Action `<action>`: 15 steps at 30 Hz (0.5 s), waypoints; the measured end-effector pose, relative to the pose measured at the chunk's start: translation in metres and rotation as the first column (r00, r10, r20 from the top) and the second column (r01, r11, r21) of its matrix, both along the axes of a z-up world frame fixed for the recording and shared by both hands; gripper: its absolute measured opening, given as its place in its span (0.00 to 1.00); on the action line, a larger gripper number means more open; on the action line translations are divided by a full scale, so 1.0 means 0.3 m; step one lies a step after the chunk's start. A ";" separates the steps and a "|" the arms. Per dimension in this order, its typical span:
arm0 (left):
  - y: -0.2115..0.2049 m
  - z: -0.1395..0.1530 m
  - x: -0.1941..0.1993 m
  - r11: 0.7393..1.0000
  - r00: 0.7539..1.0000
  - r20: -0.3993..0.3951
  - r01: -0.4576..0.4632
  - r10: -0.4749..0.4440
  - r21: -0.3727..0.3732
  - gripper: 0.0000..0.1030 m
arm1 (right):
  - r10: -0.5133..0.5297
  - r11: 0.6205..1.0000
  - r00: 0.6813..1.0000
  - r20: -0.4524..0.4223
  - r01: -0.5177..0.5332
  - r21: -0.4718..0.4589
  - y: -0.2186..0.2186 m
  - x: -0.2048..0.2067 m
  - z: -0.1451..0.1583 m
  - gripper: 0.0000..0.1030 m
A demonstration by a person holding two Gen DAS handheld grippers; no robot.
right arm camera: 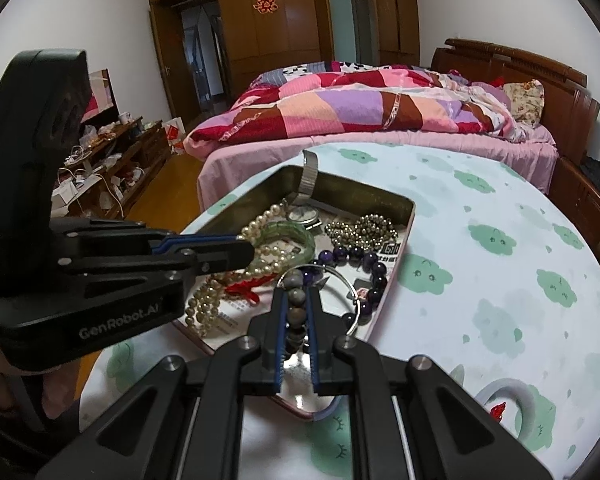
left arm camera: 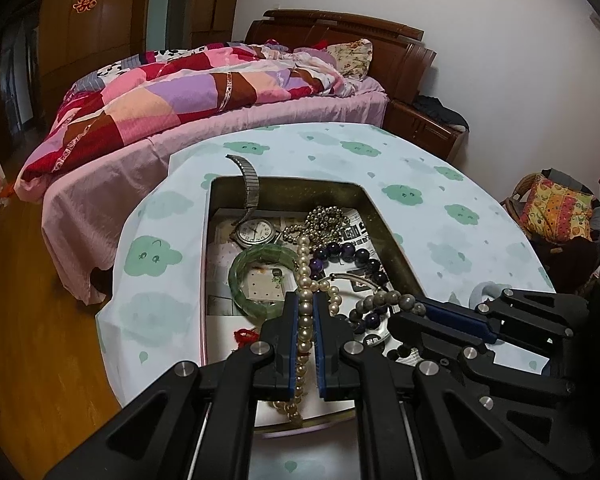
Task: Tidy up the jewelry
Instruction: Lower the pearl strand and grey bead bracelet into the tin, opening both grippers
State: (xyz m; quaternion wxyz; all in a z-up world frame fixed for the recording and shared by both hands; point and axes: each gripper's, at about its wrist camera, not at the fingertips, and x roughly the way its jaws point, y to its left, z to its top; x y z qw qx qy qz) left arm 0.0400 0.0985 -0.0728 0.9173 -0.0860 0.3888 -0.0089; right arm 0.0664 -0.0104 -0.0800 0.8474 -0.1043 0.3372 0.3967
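Note:
An open metal tin sits on the cloud-print table and holds jewelry. My left gripper is shut on a pearl necklace; it also shows in the right wrist view at the left. My right gripper is shut on a grey bead bracelet; it shows in the left wrist view at the right. Also in the tin are a watch, a green bangle, a purple bead bracelet, a small-bead chain and a silver bangle.
The table's cloth hangs over the edges. A pale ring-shaped object lies on the table to the right of the tin. A bed with a patchwork quilt stands behind the table. A cluttered low cabinet is at the left.

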 end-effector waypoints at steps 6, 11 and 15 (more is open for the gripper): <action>0.008 -0.005 -0.001 1.000 1.000 -0.007 -0.007 0.007 0.001 0.06 | 0.000 1.000 1.000 -0.004 0.000 -0.008 0.004 0.000 -0.007 0.12; 0.006 -0.014 0.006 1.000 1.000 -0.015 -0.008 0.008 0.006 0.06 | -0.002 1.000 1.000 -0.005 0.002 -0.008 0.004 0.005 -0.010 0.12; 0.011 -0.012 0.008 1.000 1.000 -0.015 -0.025 0.025 0.006 0.06 | 0.002 1.000 1.000 -0.012 -0.002 -0.009 0.005 0.005 -0.020 0.12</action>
